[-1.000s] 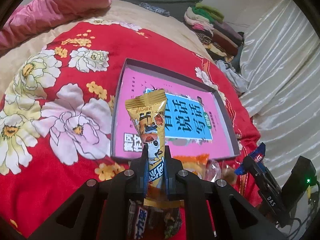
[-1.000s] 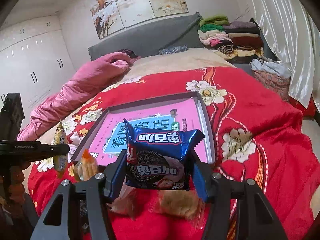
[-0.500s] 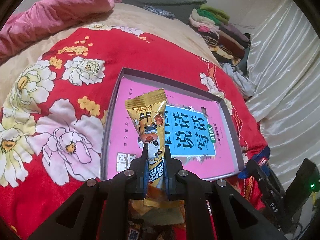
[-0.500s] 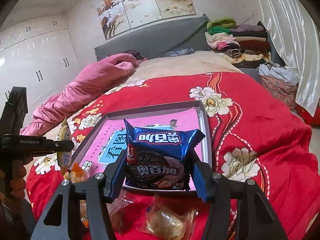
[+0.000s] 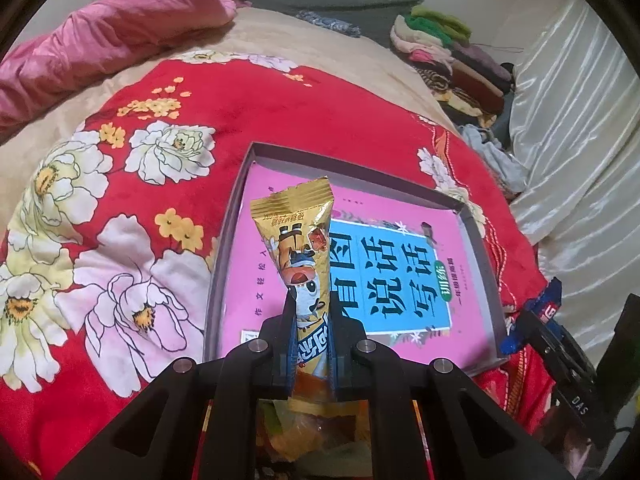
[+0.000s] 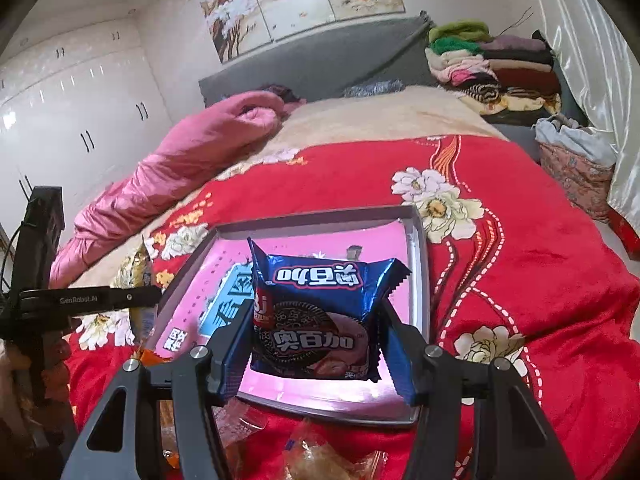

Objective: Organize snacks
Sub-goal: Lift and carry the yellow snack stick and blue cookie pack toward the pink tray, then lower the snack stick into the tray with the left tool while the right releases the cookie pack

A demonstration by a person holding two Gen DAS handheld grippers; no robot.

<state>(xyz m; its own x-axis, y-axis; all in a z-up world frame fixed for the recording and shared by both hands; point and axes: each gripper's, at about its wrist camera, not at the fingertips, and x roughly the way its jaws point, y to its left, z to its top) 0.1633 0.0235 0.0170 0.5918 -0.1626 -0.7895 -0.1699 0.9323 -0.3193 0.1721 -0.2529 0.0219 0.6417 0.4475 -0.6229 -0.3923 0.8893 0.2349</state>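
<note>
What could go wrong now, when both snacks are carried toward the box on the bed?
The left gripper pinches the gold packet only near its lower end, so it may swing or slip. The box lies on a soft blanket and could tilt when the blue packet lands.

Even indoor light, fisheye-warped edges.

We are in a home bedroom: a bed (image 6: 520, 240) under a red flowered blanket (image 5: 280, 120), a pink quilt (image 6: 180, 176), white wardrobes (image 6: 80, 112), folded clothes (image 6: 492, 64), and a painting (image 6: 304, 4) above the grey headboard (image 6: 320, 68).
</note>
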